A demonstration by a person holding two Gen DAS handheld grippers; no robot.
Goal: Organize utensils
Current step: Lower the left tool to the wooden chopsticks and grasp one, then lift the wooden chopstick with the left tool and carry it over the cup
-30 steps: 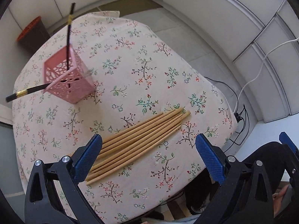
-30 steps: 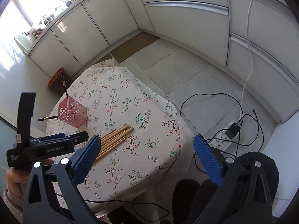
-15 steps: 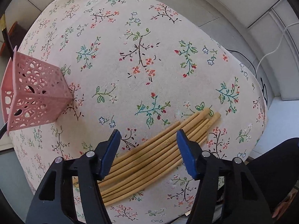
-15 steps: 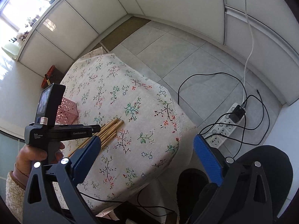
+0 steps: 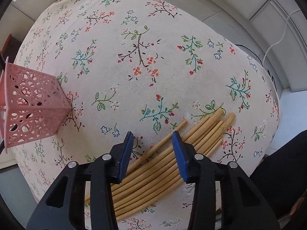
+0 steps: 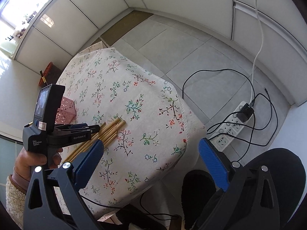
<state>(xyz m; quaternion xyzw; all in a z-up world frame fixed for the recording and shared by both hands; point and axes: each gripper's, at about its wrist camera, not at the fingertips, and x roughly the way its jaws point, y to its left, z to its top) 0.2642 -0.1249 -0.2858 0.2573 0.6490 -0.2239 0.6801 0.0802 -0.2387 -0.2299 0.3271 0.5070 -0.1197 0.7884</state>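
Tiled kitchen floor, white cabinets, small table (image 6: 153,115) under floral cloth. Bundle of bamboo chopsticks (image 5: 168,161) near table's front edge, pink perforated holder (image 5: 32,109) left of bundle. Left gripper (image 5: 153,155) low over bundle, jaws partly spread, straddling several sticks. Right gripper (image 6: 151,164) off the table, right of bundle, jaws spread wide, holding nothing.

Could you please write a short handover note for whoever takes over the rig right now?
Left gripper: partly closed, low over the bamboo chopsticks, nothing gripped yet.
Right gripper: open, empty, held off the table's near side.
Chopsticks lie bundled on the floral tablecloth; pink holder stands to the left and holds a dark utensil.
Done: none of the bamboo chopsticks moved.
Left: grip chopsticks, put them in the holder.
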